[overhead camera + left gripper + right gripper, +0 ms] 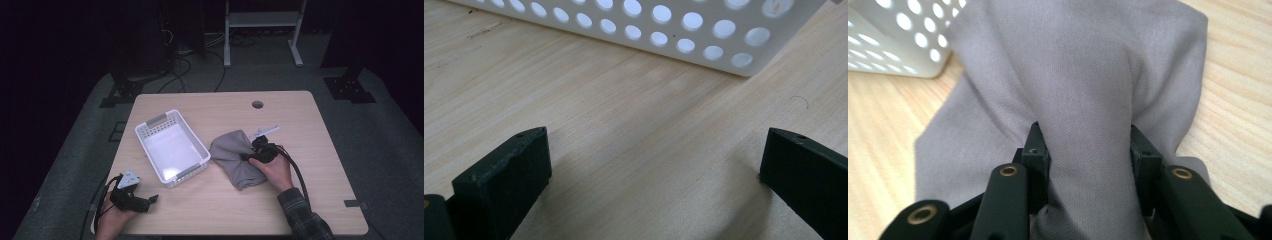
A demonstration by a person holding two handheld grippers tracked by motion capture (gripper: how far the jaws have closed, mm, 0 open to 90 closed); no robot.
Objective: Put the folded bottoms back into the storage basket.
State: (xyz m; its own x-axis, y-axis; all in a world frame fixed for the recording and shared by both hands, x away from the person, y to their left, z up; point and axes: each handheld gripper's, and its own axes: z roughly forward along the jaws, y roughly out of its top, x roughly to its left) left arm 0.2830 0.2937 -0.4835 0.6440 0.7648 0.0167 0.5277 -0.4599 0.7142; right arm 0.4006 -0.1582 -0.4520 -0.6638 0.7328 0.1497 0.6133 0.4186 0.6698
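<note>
We've got the right gripper [248, 156] over at three o'clock of the table [300, 200], and its jaws are pinched onto a raised fold of the grey cloth [235, 157]. In the right gripper view that fold bunches up between the two black jaws, the fabric [1078, 90] rising in a ridge and spreading out flat beyond it, so we call that a grip on the cloth. The cloth itself lies on the wood just right of centre, its left edge close beside the basket [147, 131] at about nine o'clock from it; whether the two touch we cannot tell. The white, perforated basket sits left of centre, angled on the table. Down at seven o'clock our left gripper [152, 200] rests near the front edge, well apart from the cloth. In the left gripper view its jaws stand wide with bare table [649, 150] between them, and the holed basket wall [684, 30] runs across at twelve o'clock, near but not touching. Nothing is between those left jaws.
</note>
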